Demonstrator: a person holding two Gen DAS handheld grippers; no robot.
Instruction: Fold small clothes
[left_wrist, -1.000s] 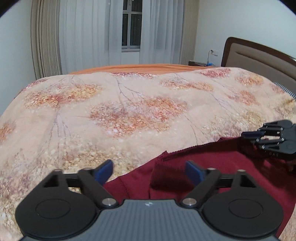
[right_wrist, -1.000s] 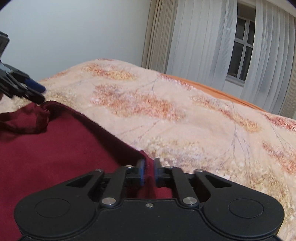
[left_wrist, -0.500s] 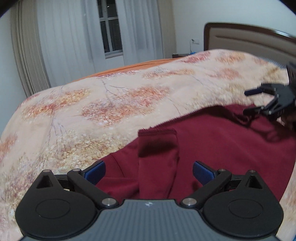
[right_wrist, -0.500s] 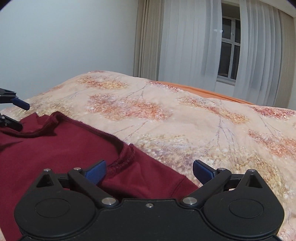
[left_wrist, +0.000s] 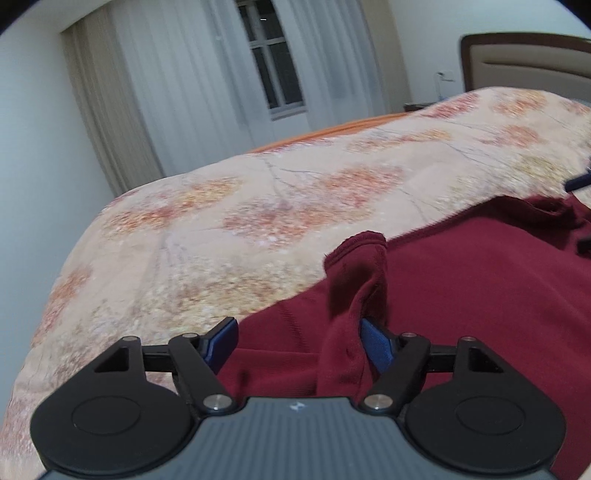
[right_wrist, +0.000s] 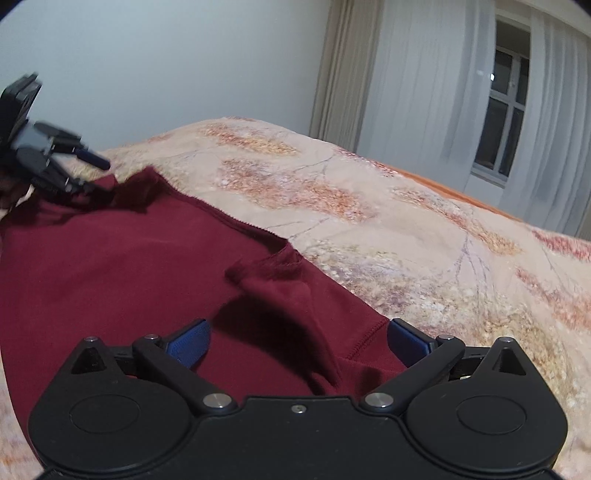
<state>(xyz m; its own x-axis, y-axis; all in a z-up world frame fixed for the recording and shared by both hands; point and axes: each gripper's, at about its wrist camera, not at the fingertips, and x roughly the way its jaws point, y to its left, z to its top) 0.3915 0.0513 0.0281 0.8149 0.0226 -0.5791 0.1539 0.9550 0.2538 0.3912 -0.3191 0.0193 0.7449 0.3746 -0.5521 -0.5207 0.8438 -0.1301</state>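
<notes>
A dark red sweater (left_wrist: 480, 295) lies spread on the floral bedspread (left_wrist: 258, 221). My left gripper (left_wrist: 299, 343) sits low over its near edge. Its jaws are closing around a raised fold of a sleeve (left_wrist: 354, 280). The fold touches the right blue pad (left_wrist: 375, 343), while the left pad stands clear of it. My right gripper (right_wrist: 299, 341) hovers over the sweater's (right_wrist: 110, 266) other end. Its jaws are opening wide, and a loose ridge of cloth (right_wrist: 288, 295) lies between them unpinched. Each gripper shows at the edge of the other's view: left gripper (right_wrist: 55, 162), right gripper (left_wrist: 581, 214).
The bedspread (right_wrist: 406, 240) stretches beyond the sweater to an orange sheet edge (left_wrist: 332, 133). White curtains and a window (left_wrist: 277, 66) stand behind the bed. A padded headboard (left_wrist: 528, 59) rises at the right, and a plain wall (right_wrist: 147, 66) lies at the left.
My right gripper let go of the sweater's edge and opened wide. My left gripper moved over the sleeve fold, rolled, and its jaws narrowed around it.
</notes>
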